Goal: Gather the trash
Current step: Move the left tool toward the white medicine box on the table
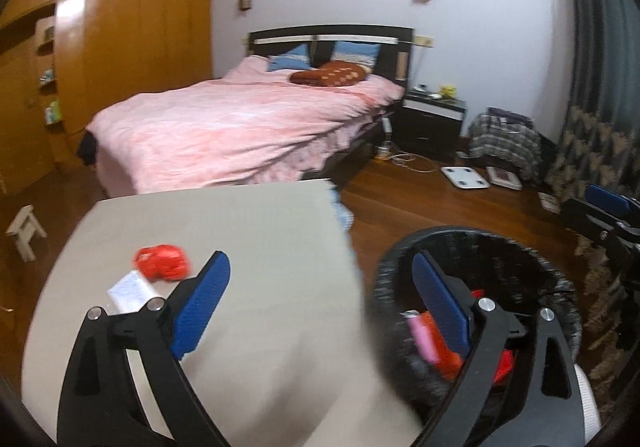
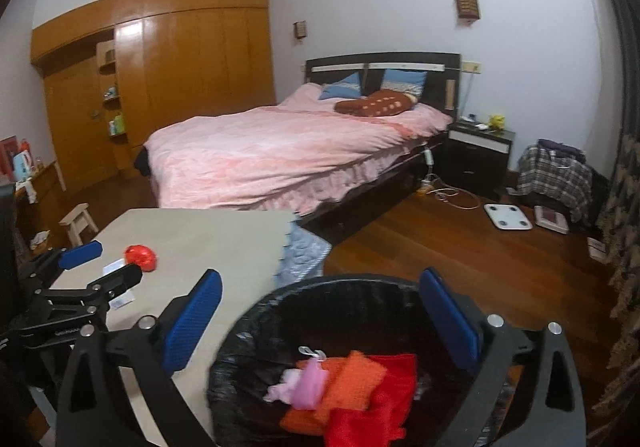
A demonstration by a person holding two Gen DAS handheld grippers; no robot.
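Observation:
A black-lined trash bin (image 1: 480,233) stands by the grey table's (image 1: 260,231) right edge. It holds red, orange and pink wrappers (image 2: 352,379). On the table lie a crumpled red wrapper (image 1: 162,262) and a white paper slip (image 1: 130,289). My left gripper (image 1: 320,267) is open and empty, one finger over the table near the red wrapper, the other over the bin. My right gripper (image 2: 320,279) is open and empty above the bin (image 2: 248,331). In the right wrist view the left gripper (image 2: 106,261) hovers beside the red wrapper (image 2: 141,257).
A bed with a pink cover (image 2: 280,155) lies beyond the table. A small white stool (image 2: 78,223) is on the left. On the wood floor at right are a white scale (image 2: 508,215), cables and a pile of clothes (image 2: 554,175). A black nightstand (image 2: 478,155) stands by the bed.

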